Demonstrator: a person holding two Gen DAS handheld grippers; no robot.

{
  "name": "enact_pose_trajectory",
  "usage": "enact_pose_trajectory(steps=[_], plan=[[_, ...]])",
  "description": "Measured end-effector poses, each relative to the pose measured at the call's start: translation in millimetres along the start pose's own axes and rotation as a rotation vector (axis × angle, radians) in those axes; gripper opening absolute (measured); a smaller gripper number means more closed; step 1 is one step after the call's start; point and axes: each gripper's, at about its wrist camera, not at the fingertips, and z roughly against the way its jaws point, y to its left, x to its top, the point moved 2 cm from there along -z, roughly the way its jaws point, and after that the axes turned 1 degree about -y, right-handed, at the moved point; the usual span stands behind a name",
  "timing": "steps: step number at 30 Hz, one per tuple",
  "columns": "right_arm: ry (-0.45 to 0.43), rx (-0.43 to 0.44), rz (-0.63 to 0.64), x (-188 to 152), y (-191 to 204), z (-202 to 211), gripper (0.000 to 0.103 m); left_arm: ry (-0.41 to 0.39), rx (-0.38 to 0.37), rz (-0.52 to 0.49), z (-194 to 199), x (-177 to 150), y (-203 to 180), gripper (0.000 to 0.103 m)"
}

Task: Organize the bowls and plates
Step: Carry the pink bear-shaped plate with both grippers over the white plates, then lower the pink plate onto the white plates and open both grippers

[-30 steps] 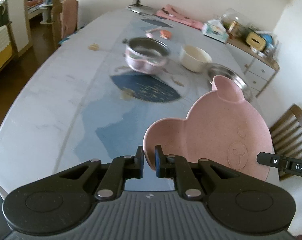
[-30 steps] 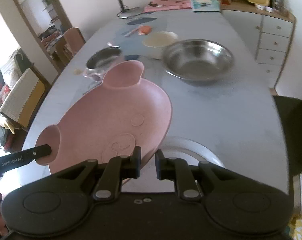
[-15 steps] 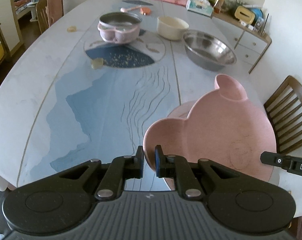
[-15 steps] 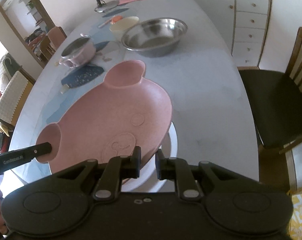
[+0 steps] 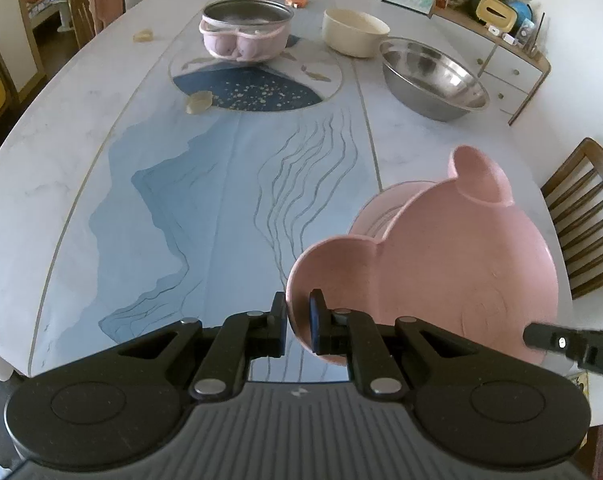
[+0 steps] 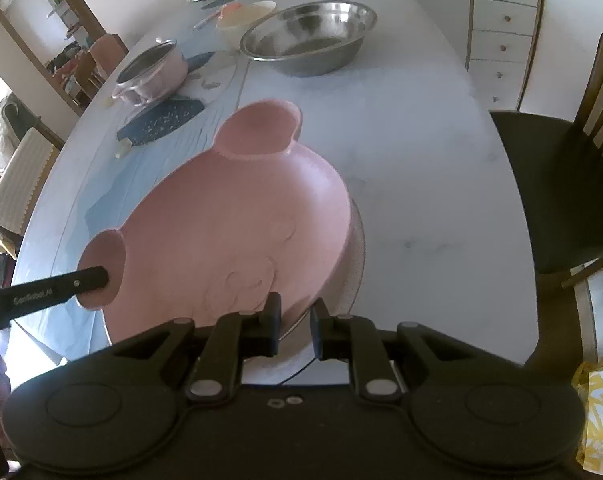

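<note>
A pink pig-face plate (image 5: pixel 441 272) (image 6: pixel 229 216) hangs tilted just above a round pale plate (image 5: pixel 381 210) (image 6: pixel 356 264) that lies near the table's near end and is mostly hidden under it. My left gripper (image 5: pixel 297 308) is shut on the rim of one ear of the pig plate, and its black finger (image 6: pixel 61 288) shows in the right wrist view. My right gripper (image 6: pixel 296 314) is shut on the pig plate's chin edge; its finger (image 5: pixel 561 344) shows at the right of the left wrist view.
Farther up the marble table (image 5: pixel 101 160) stand a steel bowl (image 5: pixel 433 76) (image 6: pixel 309 36), a cream bowl (image 5: pixel 355 32) and a pink pot (image 5: pixel 245 32) (image 6: pixel 153 72). A wooden chair (image 5: pixel 581 216) (image 6: pixel 561 184) is beside the table; white drawers (image 6: pixel 501 28) stand behind it.
Both grippers have carried the pig plate down and back toward the table's near end, over the round pale plate. Both grips are unchanged.
</note>
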Motion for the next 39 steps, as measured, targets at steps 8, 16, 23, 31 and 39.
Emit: enact_pose_trajectory(steps=[8, 16, 23, 31, 39], plan=[[0.063, 0.035, -0.051, -3, -3, -12, 0.018, 0.002, 0.003, -0.006, -9, 8, 5, 0.010], [0.047, 0.027, -0.054, 0, -4, -16, 0.022, -0.007, 0.019, -0.026, -15, 20, 6, 0.010], [0.040, 0.024, -0.072, 4, -10, -8, 0.027, -0.007, 0.029, -0.029, -17, 22, 8, 0.010], [0.017, 0.031, -0.051, 11, -10, 3, 0.031, -0.024, 0.033, -0.023, -9, 20, 10, 0.010], [-0.037, 0.056, 0.001, 19, -1, 19, 0.039, -0.088, 0.057, -0.018, 17, 18, 10, 0.011]])
